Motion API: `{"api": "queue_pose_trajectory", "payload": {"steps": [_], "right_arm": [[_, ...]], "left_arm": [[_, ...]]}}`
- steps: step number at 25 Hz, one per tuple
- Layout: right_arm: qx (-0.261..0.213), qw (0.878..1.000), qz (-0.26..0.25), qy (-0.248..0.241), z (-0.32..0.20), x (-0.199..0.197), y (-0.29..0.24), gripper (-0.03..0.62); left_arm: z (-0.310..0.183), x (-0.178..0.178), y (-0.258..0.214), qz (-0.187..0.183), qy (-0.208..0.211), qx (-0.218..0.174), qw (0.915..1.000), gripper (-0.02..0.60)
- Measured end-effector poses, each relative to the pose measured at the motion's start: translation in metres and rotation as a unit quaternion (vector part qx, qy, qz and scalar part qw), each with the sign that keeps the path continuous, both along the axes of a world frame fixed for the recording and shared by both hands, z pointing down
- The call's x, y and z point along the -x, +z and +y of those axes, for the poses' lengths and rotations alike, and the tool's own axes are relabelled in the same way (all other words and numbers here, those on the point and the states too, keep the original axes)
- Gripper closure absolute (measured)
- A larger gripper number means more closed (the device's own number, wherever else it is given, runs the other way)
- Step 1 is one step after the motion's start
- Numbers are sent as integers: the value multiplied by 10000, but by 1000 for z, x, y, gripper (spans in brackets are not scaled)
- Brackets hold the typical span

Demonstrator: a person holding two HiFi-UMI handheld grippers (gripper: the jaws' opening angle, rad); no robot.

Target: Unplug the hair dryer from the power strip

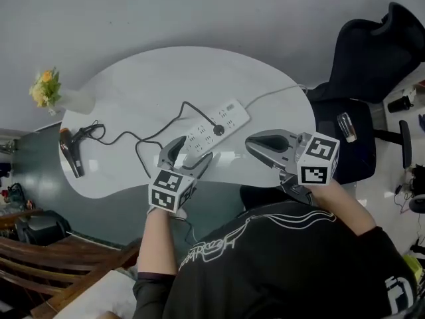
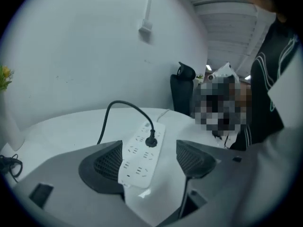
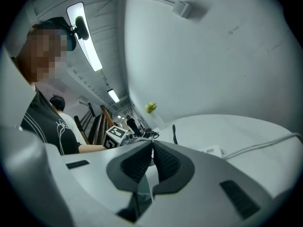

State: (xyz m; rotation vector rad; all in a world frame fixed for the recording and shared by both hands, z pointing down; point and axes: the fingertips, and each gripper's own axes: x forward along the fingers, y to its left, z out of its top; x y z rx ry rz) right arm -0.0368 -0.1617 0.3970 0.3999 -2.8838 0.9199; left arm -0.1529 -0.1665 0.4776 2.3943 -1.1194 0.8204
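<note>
The left claw point(image 1: 196, 147) gapes wide over a power strip point(image 1: 222, 120) on the white table point(image 1: 133, 85).
Its jaws grip nothing, and the strip's near end lies between them with the black plug point(image 1: 218, 130) seated in the strip. The right claw point(image 1: 251, 143), shut and empty, hangs just beside. The hair dryer point(image 1: 70, 153) lies at the table's left edge, well apart.

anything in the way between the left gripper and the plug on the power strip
Nothing visible. The left gripper has its jaws open around the near end of the power strip, and the black plug sits further along it with only bare strip between. Its cord arcs off to the left.
</note>
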Motion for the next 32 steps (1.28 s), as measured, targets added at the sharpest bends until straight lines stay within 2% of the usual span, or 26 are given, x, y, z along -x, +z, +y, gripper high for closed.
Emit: {"api": "queue_pose_trajectory", "payload": {"steps": [7,12,18,23,26,29,32], "right_arm": [[182,9989,423,-39,-19,1,33,595],[348,9989,288,-99,-24,3,41,594],[432,9982,379,-196,-25,8,52,594],[267,9982,468,-249,-30,12,60,594],[37,9971,703,-276,-36,16,69,587],[-249,9944,962,-373,-42,26,79,529],[-331,9931,1013,-493,-45,39,86,512]], "left_arm": [[-21,10,51,-632,273,254,9973,236],[-20,8,69,-707,562,549,9944,222],[-23,14,81,-1260,783,470,9878,216],[-23,14,83,-1395,800,452,9859,216],[-23,14,83,-1489,811,492,9843,216],[-23,14,83,-1502,802,462,9843,216],[-23,14,84,-1546,807,433,9837,216]]}}
